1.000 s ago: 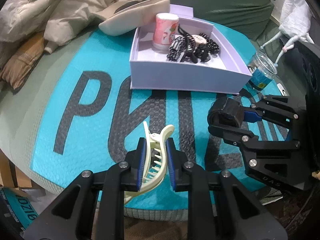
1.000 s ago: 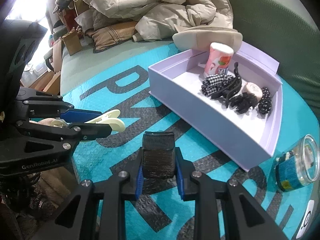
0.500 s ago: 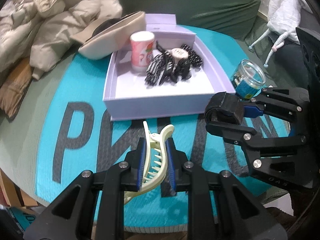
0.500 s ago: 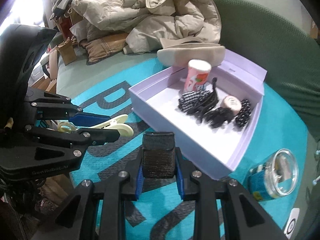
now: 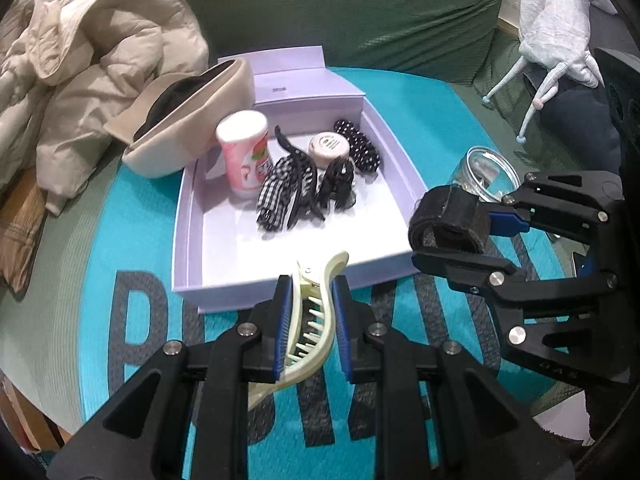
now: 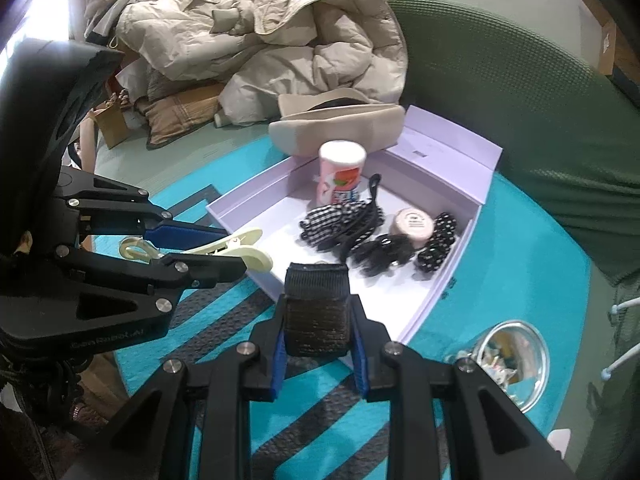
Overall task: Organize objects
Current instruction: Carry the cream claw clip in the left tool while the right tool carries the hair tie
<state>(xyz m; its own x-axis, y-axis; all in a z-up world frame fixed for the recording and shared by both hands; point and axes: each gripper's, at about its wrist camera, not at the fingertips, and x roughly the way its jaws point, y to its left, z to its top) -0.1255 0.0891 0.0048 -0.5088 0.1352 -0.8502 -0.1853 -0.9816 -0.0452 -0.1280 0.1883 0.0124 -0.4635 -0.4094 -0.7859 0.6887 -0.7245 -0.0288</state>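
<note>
A beige jacket [image 5: 92,92] and cap [image 5: 188,120] crowd the left of the lavender box [image 5: 188,264]. The left gripper [image 5: 310,320] pinches a cream claw clip [image 5: 316,312] at the box's near wall. The right gripper [image 6: 318,328] clamps a dark woven band [image 6: 316,308]; a glass jar [image 6: 516,356] sits right.

Both grippers are closing in on the lavender box [image 5: 280,290]: it is filling more of each view than a second ago. The left gripper [image 5: 310,320] is carrying the cream claw clip [image 5: 316,312] forward until its tip is overlapping the box's near wall, and the right gripper [image 6: 318,336] is bringing the dark folded band [image 6: 316,312] up to the box's near corner.
</note>
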